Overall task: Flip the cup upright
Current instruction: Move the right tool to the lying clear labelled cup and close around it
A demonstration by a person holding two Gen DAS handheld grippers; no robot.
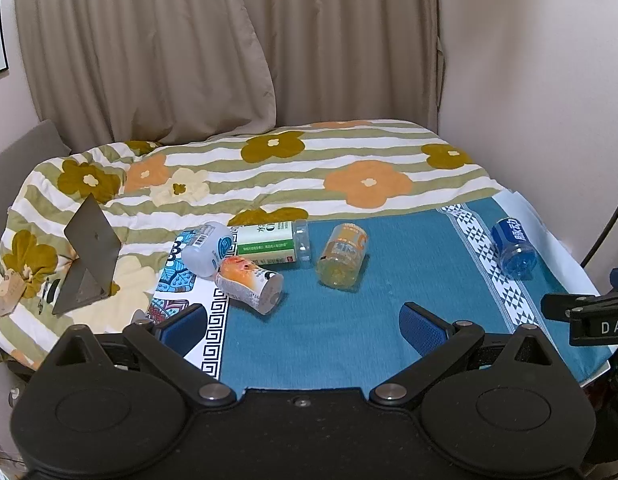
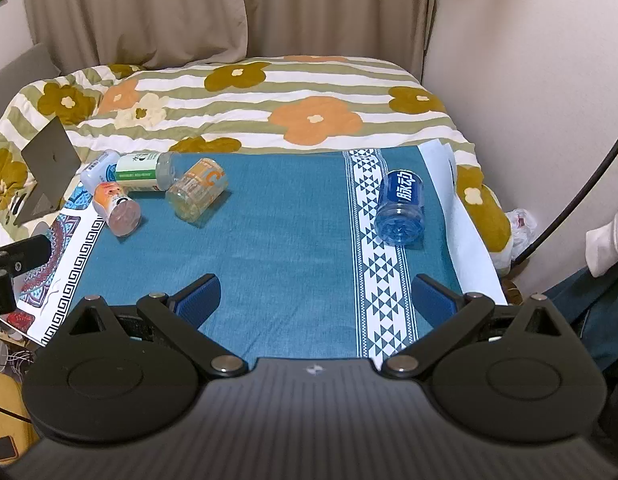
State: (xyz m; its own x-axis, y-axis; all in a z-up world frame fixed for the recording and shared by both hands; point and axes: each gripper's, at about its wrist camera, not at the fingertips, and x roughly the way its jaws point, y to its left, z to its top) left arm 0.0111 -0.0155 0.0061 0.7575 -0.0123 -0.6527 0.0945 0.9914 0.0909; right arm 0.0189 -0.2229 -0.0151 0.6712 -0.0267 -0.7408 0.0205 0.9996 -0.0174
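Note:
Several plastic cups lie on their sides on a teal cloth. A blue cup lies at the right on the patterned band. A clear orange-labelled cup lies in the middle. A peach-labelled cup, a green-labelled cup and a white-blue cup cluster at the left. My left gripper is open and empty, short of the cups. My right gripper is open and empty, short of the blue cup.
A floral striped quilt covers the bed behind the cloth. A grey folded stand stands at the left. Curtains and a wall close the back and right. The other gripper's body shows at the right edge.

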